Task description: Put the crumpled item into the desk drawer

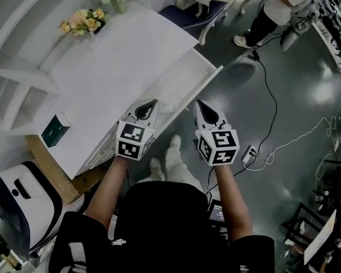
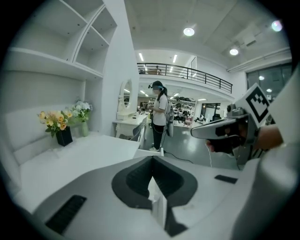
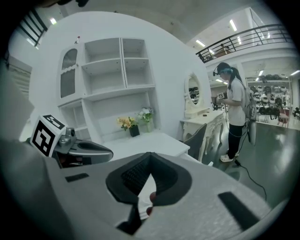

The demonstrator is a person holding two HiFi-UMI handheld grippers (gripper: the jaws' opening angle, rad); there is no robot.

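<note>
Forearms (image 1: 108, 187) outstretched, left gripper (image 1: 154, 102) and right gripper (image 1: 198, 104) side by side over drawer (image 1: 211, 70), both closed

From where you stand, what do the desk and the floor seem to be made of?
The desk looks like painted or laminated board with a matte white finish: the colour is even, no grain shows, and the edges are straight. The floor looks like polished concrete or a resin coating, dark grey and glossy: bright patches of light reflect in it. The look alone does not settle either.
</note>
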